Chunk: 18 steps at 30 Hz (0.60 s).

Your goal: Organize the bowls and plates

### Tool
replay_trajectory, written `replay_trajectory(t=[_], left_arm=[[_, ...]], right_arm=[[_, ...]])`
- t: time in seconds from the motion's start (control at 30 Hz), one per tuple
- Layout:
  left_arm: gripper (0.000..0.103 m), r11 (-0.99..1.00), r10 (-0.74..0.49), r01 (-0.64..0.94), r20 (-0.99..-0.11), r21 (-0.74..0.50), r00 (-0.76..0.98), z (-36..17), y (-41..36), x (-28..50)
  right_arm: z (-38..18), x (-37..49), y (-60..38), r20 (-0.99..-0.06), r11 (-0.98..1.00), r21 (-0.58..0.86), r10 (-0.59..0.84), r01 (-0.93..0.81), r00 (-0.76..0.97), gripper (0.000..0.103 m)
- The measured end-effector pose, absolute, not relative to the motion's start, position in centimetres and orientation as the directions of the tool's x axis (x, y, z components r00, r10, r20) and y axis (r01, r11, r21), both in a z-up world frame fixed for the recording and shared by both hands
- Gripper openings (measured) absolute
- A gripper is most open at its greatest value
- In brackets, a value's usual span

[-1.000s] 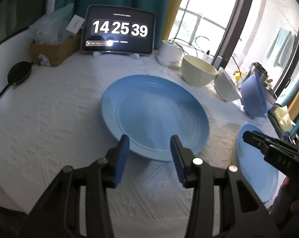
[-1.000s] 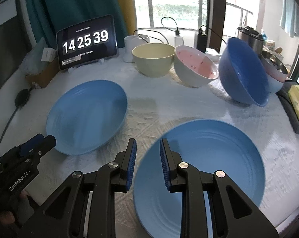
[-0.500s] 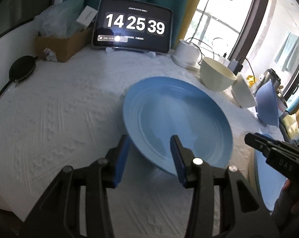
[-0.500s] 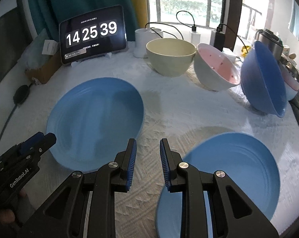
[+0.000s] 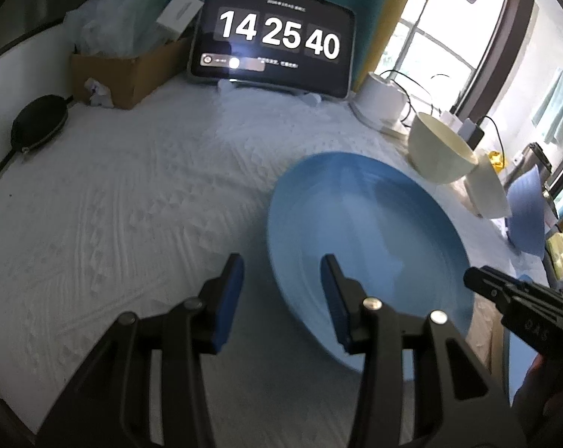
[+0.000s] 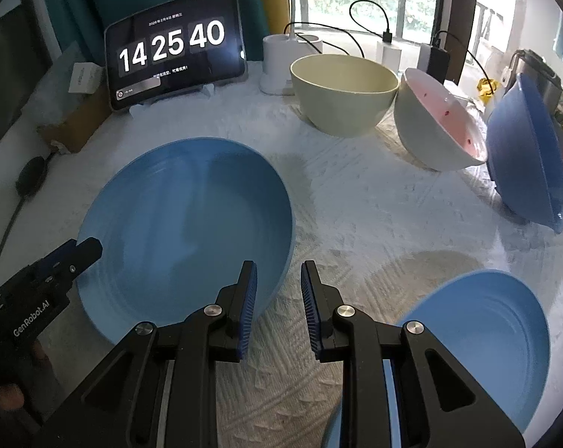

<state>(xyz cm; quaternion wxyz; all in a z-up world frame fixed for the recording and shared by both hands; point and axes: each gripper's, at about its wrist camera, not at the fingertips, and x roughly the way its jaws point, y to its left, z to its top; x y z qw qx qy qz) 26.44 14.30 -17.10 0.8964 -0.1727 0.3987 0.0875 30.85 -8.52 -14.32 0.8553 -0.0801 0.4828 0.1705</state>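
Jaws stand apart and empty on both the left gripper (image 5: 281, 291) and right gripper (image 6: 277, 298). Two blue plates (image 6: 184, 224) (image 6: 479, 339) lie separate on the surface (image 6: 356, 205); bowls (image 6: 343, 93) unstacked behind. Organizing looks barely begun.

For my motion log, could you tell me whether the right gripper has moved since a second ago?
Yes: the right gripper moved left, off the right plate.
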Motion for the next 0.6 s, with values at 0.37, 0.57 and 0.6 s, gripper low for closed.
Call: replay_trajectory(t=[0.37, 0.57, 0.6], left_arm=[[0.044, 0.928, 0.033, -0.302, -0.759, -0.218, 0.65, -18.0, 14.7, 27.9], [0.044, 0.944, 0.061, -0.285, -0.761, -0.166, 0.645, -18.1, 14.0, 28.4], [0.044, 0.945, 0.049, -0.276, -0.758, -0.177, 0.651, -18.1, 14.0, 28.3]], right_arm=[[-15.7, 32.7, -8.0, -0.878, 0.938, 0.032, 0.192, -0.346, 0.439, 0.026], [-16.0, 33.0, -7.5, -0.883, 0.934, 0.026, 0.189, -0.357, 0.43, 0.026], [-16.1, 33.0, -7.4, -0.882, 0.932, 0.027, 0.192, -0.362, 0.429, 0.026]])
